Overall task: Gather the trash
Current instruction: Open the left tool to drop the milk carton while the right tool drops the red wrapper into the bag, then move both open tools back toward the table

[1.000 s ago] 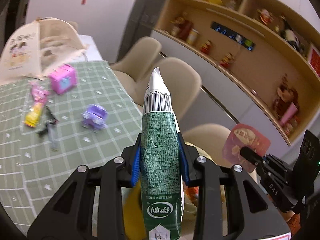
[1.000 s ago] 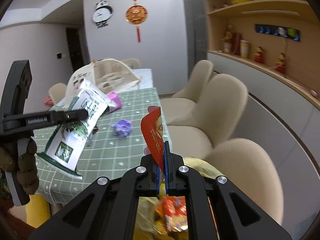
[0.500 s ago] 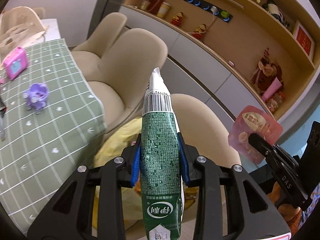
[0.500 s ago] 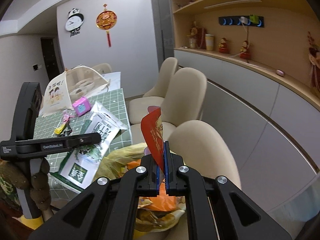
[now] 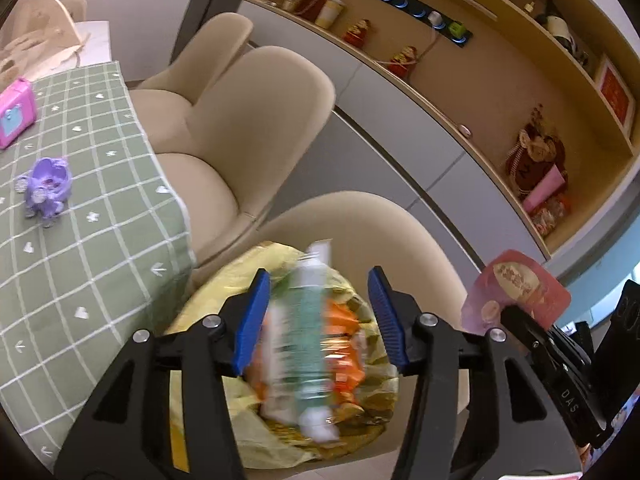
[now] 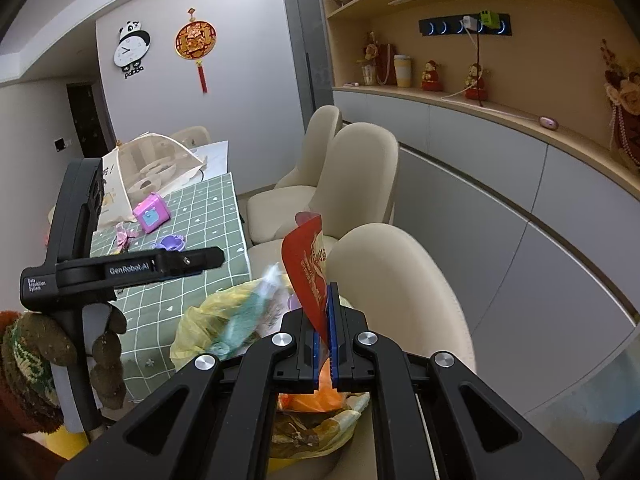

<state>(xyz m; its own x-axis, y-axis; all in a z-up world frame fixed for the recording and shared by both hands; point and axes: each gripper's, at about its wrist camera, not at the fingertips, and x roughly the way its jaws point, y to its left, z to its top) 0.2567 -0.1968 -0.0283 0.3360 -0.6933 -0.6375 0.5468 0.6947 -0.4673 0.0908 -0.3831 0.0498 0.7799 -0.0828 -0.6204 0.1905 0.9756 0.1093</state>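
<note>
My left gripper [image 5: 318,276] hangs over an open yellow trash bag [image 5: 224,300], and its jaws are opening. The green and white milk pouch [image 5: 312,340] is blurred and falls free between the blue pads [image 5: 254,316], touching neither. In the right wrist view the pouch [image 6: 248,316] drops into the bag [image 6: 200,320] below the left gripper [image 6: 160,266]. My right gripper [image 6: 328,292] is shut on a red snack wrapper [image 6: 308,264] just above the bag's right side. The wrapper [image 5: 516,288] also shows at the right of the left wrist view. The bag holds orange and other wrappers.
The bag rests on a beige chair [image 5: 360,220]; two more beige chairs [image 5: 256,120] stand behind it. To the left is a table with a green checked cloth [image 5: 80,240], a purple toy [image 5: 46,182] and a pink toy [image 5: 12,116]. A grey cabinet with shelves runs along the right.
The left jaws have opened and let go of the green pouch, which now drops toward the bag. Both grippers have swung from the table over to the bag. The right grip is unchanged.
</note>
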